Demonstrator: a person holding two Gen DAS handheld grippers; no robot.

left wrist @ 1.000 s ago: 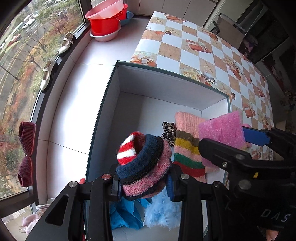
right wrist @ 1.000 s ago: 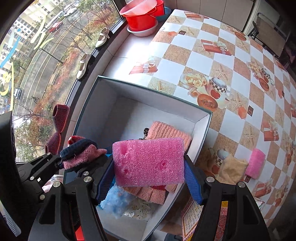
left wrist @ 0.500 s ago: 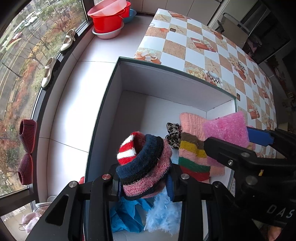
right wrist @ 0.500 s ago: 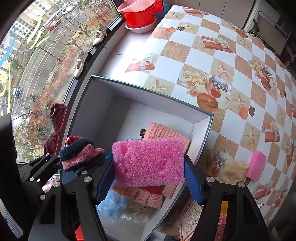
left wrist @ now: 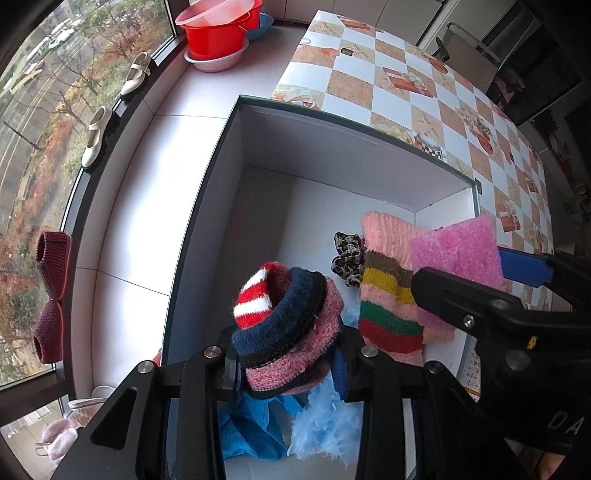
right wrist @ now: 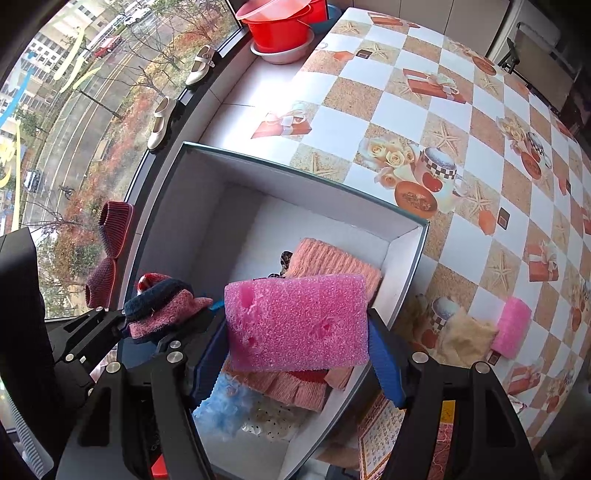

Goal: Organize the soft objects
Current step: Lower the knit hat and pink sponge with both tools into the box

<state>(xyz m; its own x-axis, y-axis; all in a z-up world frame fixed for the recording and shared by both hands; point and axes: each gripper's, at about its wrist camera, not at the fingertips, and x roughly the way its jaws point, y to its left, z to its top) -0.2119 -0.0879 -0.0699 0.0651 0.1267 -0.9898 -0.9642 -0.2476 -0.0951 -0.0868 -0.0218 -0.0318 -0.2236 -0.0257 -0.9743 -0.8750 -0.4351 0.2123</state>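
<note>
My left gripper (left wrist: pixel 286 363) is shut on a rolled knit sock (left wrist: pixel 286 325) striped red, white, navy and pink, held above the open white box (left wrist: pixel 332 147). My right gripper (right wrist: pixel 295 354) is shut on a pink foam sponge (right wrist: pixel 295 325), also over the box (right wrist: pixel 280 173). Inside the box lie a peach striped knit piece (left wrist: pixel 388 295), a leopard scrunchie (left wrist: pixel 347 258), blue cloth (left wrist: pixel 251 428) and light blue fluff (left wrist: pixel 325 424). The sock (right wrist: pixel 159 306) and the sponge (left wrist: pixel 458 251) each show in the other wrist view.
The box sits at the edge of a checkered tablecloth (right wrist: pixel 461 110). On the cloth to the right lie a beige cloth (right wrist: pixel 465 332) and a second pink sponge (right wrist: pixel 511 326). Red basins (left wrist: pixel 218 33), shoes (left wrist: pixel 96 136) and dark red slippers (left wrist: pixel 51 295) line the window sill.
Both views have drifted slightly over the box, so its far wall and floor show more. Both grips are unchanged.
</note>
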